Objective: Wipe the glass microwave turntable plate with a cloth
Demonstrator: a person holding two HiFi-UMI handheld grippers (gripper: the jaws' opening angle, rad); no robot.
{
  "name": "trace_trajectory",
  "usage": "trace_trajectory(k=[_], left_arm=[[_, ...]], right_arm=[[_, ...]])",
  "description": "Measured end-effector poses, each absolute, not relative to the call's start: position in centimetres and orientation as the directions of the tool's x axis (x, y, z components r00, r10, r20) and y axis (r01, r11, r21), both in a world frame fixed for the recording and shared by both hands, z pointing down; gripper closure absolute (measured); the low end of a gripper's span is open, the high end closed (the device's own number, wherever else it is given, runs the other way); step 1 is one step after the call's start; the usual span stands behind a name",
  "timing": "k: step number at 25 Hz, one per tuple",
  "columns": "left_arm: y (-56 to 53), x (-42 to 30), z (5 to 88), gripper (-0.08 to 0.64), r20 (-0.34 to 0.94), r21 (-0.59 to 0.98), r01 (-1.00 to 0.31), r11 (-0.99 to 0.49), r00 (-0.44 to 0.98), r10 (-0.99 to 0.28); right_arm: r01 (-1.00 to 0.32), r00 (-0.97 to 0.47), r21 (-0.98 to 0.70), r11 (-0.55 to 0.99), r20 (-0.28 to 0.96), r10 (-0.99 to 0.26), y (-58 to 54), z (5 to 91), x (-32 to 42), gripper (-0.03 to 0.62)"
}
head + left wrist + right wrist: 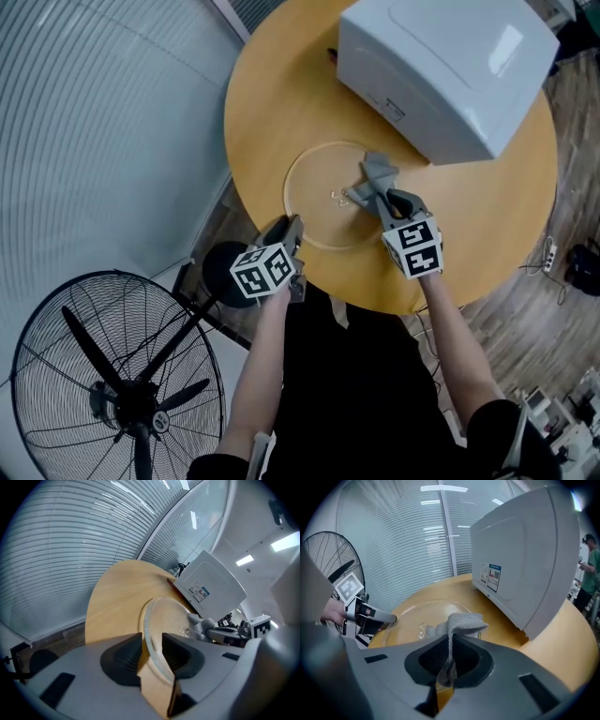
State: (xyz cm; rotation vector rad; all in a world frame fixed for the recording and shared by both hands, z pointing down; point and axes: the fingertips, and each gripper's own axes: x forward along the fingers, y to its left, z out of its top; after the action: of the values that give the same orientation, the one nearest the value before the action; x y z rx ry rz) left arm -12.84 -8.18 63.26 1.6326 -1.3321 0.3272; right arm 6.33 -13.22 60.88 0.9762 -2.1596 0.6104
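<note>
Turntable plate (314, 178) lying flat on the round table (272, 103), just ahead of both grippers and short of the microwave (450, 66) beyond them. Pinching its near rim with the left gripper (292, 225), jaws narrowed onto the glass, seemingly pinning it against sliding under the rubbing. Clamping the grey cloth (378, 172) tight in the right gripper (373, 195), free end drooping ahead of the jaws onto the glass near its centre, likely keeping the hard jaws off the plate while wiping.
</note>
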Motion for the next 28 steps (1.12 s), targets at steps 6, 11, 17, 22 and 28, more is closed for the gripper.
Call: trace_trajectory(k=[6, 11, 17, 22, 28], left_arm=[[-8.0, -12.8, 63.3, 0.474, 0.710, 0.488, -0.872, 0.048, 0.364, -0.602], [-8.1, -12.7, 63.3, 0.497, 0.716, 0.468, -0.883, 0.032, 0.358, -0.600], [-7.6, -13.2, 63.6, 0.503, 0.718, 0.446, -0.895, 0.011, 0.350, -0.601], [-7.7, -12.8, 63.5, 0.503, 0.716, 0.453, -0.891, -0.012, 0.372, -0.591], [-7.7, -12.6, 63.6, 0.503, 0.721, 0.439, -0.898, -0.025, 0.369, -0.586]], right_arm=[[-0.786, -0.471, -0.118, 0.607, 0.750, -0.465, -14.0, 61.7, 6.2, 0.566], [-0.785, -0.460, -0.100, 0.612, 0.755, -0.467, -15.2, 62.2, 6.3, 0.566], [-0.780, -0.445, -0.069, 0.622, 0.760, -0.474, -16.4, 62.8, 5.5, 0.566], [-0.757, -0.426, -0.020, 0.654, 0.773, -0.470, -18.2, 62.7, 5.1, 0.566], [-0.738, -0.425, 0.001, 0.675, 0.775, -0.467, -20.4, 62.7, 3.7, 0.566]])
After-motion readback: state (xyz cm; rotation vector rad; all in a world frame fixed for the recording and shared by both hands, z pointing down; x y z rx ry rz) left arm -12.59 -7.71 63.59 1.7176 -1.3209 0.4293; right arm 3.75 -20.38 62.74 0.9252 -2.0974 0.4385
